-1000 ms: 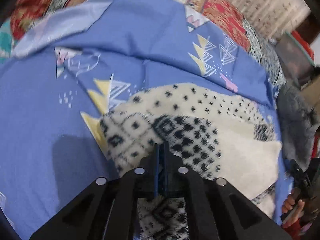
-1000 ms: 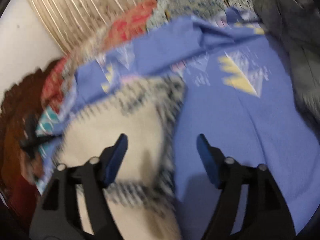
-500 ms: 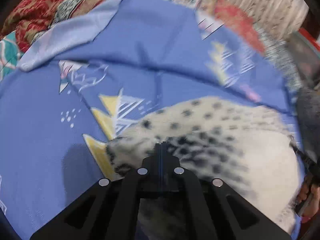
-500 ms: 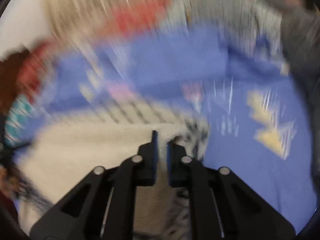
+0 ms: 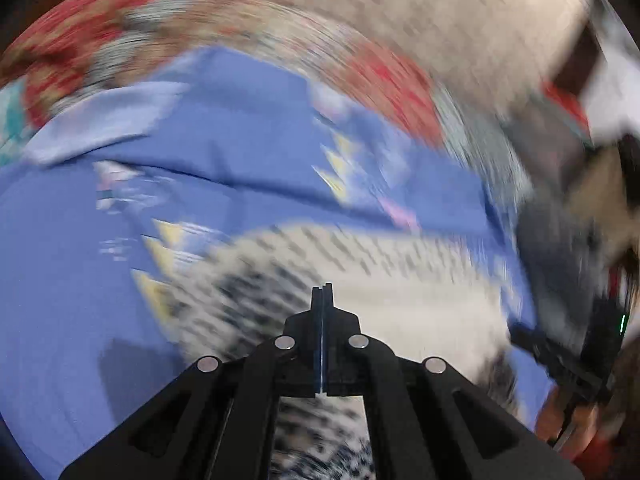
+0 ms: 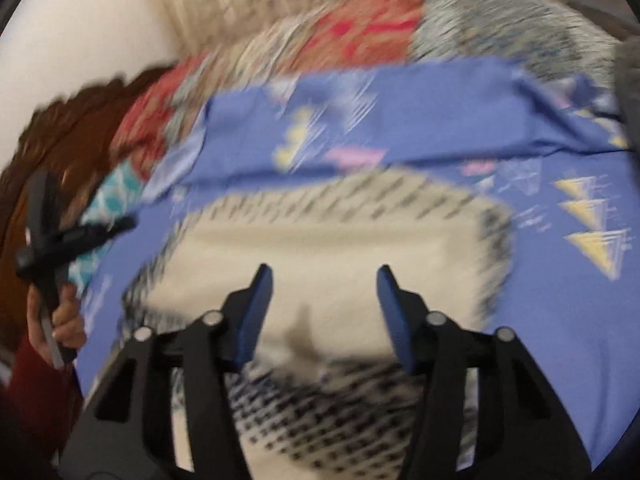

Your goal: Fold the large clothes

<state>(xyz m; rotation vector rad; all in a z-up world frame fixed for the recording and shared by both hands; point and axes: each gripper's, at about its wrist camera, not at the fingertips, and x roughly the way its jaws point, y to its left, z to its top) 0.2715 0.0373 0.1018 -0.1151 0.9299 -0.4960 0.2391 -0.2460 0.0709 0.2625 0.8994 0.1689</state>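
Sweater [image 6: 320, 248] edges within blue sheet [image 6: 540, 320]

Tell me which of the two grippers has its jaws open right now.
The right gripper: its blue jaws stand wide apart above the cream patterned garment. The left gripper differs, its jaws pressed together with no gap.

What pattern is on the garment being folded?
Cream garment with black dashes and diamond-like marks, clearest in the right wrist view.
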